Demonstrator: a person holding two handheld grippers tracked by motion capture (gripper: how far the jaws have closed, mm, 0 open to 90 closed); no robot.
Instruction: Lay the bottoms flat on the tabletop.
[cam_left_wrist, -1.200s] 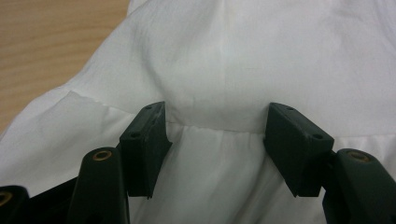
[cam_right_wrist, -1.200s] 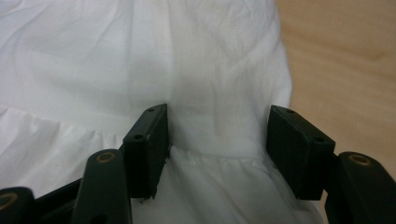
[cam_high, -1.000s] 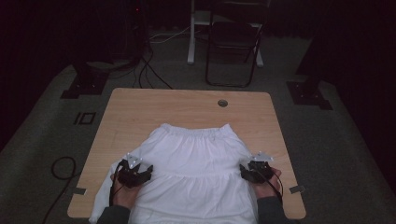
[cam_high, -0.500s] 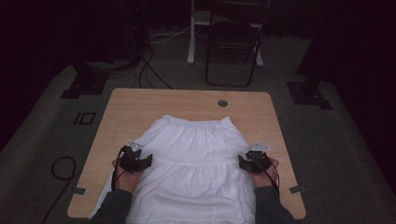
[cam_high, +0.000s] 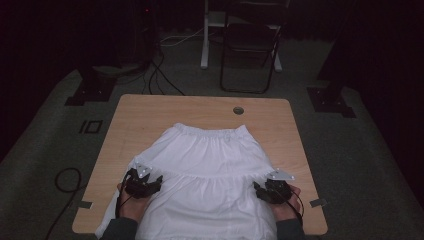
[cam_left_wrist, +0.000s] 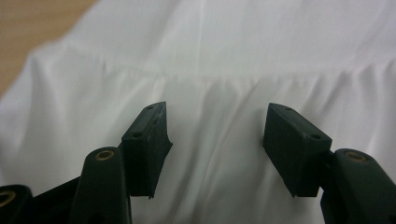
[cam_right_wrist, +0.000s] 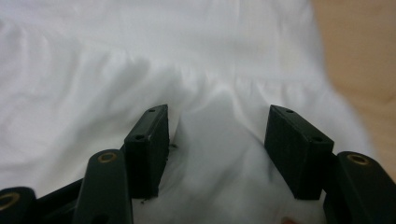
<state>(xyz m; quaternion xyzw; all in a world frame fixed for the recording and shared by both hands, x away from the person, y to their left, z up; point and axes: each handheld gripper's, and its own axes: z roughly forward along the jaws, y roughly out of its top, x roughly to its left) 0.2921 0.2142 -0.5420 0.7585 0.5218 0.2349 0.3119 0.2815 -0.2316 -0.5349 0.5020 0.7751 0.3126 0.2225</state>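
Two grippers rest on a white skirt that lies spread flat on a wooden table, its gathered waistband toward the far edge and its hem hanging over the near edge by the person's forearms. From the high view the left gripper sits on the skirt's left side, just below the seam that runs across the cloth where the upper tier meets the lower one, and the right gripper sits on the skirt's right side at about the same level. Both point inward, toward each other, well apart with the broad middle of the skirt between them.

In the left gripper view the left gripper has its jaws spread wide, with smooth white cloth lying in the gap and the gathered seam just beyond the tips; the pads do not press on the cloth. A strip of bare table shows at the upper left corner there.

In the right gripper view the right gripper also stands spread, and a soft ridge of skirt rises up between the jaws, close to the inner face of one pad, yet it is not squeezed. Bare wood shows past the skirt's edge at the upper right
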